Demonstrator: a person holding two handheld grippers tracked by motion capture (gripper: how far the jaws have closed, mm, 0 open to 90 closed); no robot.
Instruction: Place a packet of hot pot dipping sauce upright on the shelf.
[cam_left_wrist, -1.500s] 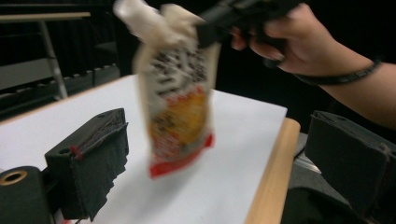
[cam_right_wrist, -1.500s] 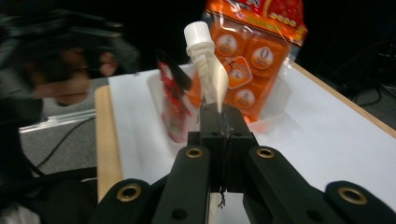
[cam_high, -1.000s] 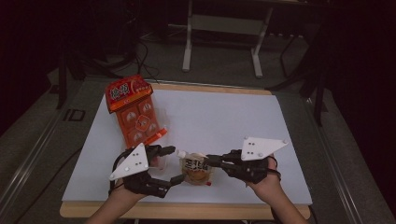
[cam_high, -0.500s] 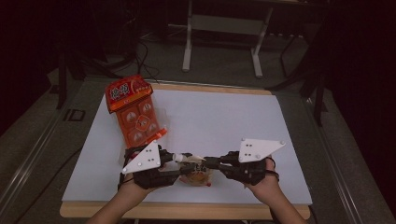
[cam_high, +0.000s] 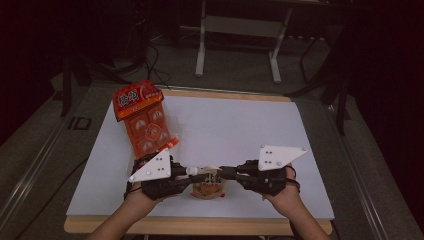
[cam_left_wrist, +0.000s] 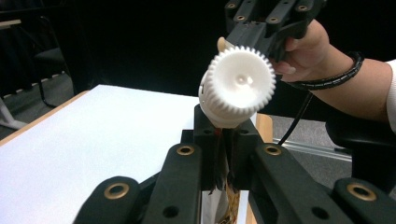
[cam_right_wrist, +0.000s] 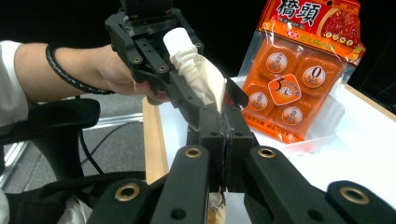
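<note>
High view: spout pouch (cam_high: 209, 181) suspended between both grippers above the table's (cam_high: 240, 130) near edge. Left gripper view: left gripper (cam_left_wrist: 223, 135) has just closed on the pouch top below the white cap (cam_left_wrist: 240, 84). Right gripper view: right gripper (cam_right_wrist: 223, 122) clamped on the film edge. Soft, light, slippery — best gripped at the rigid spout.

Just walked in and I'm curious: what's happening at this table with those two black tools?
A person holds a gripper in each hand and has a small spouted pouch pinched between them near the front edge of the white table. The left gripper has just closed on the pouch by its white ridged cap; the right gripper clamps the pouch's other edge. An orange snack pack lies untouched at the back left.
</note>
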